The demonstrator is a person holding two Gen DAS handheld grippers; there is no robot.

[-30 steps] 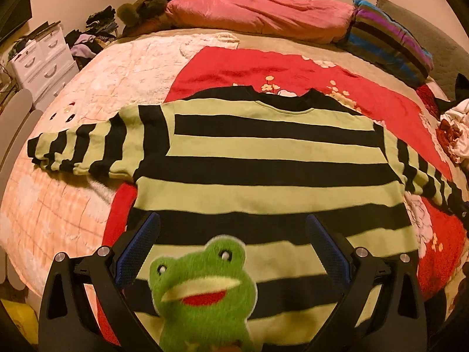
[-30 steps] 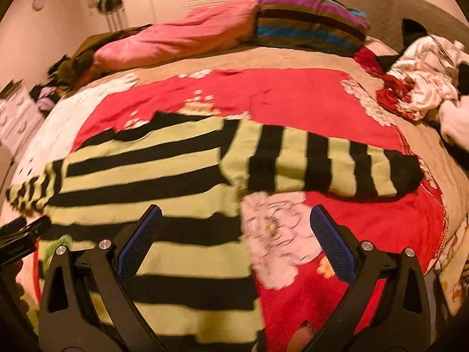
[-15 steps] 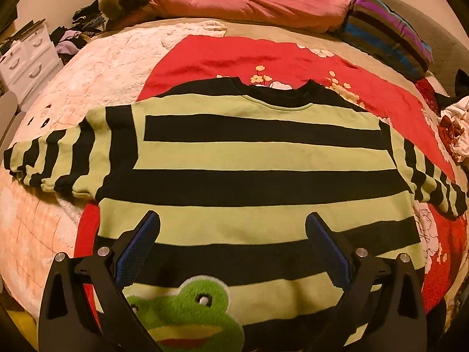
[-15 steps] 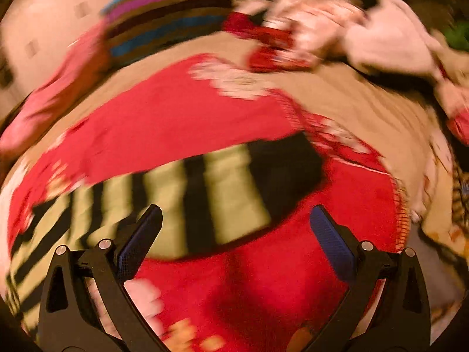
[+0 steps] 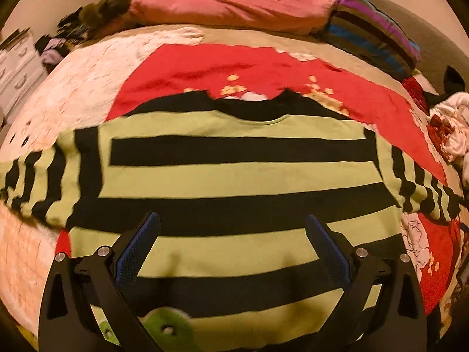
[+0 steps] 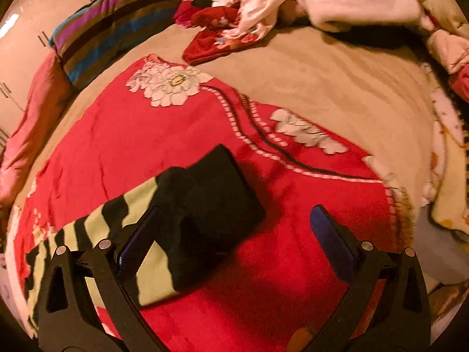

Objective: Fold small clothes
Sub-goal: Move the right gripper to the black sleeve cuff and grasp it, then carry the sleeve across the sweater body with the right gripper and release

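Observation:
A small green-and-black striped sweater (image 5: 234, 176) lies flat on the bed with both sleeves spread out. A green frog patch (image 5: 167, 327) shows at its lower front. My left gripper (image 5: 231, 246) hovers open over the sweater's lower body, holding nothing. In the right wrist view, the sweater's right sleeve ends in a black cuff (image 6: 211, 202) lying on the red blanket (image 6: 132, 146). My right gripper (image 6: 234, 234) is open low over that cuff, with its left finger (image 6: 137, 240) above the sleeve and its right finger over the blanket.
A pink duvet (image 5: 234, 6) and a striped pillow (image 5: 372, 29) lie at the head of the bed. A heap of loose clothes (image 6: 322, 0) sits at the bed's right side. White drawers (image 5: 17, 70) stand left of the bed.
The left gripper has moved forward up the sweater, so the frog patch slid down the view. The right gripper swung right along the sleeve and came down close to the black cuff.

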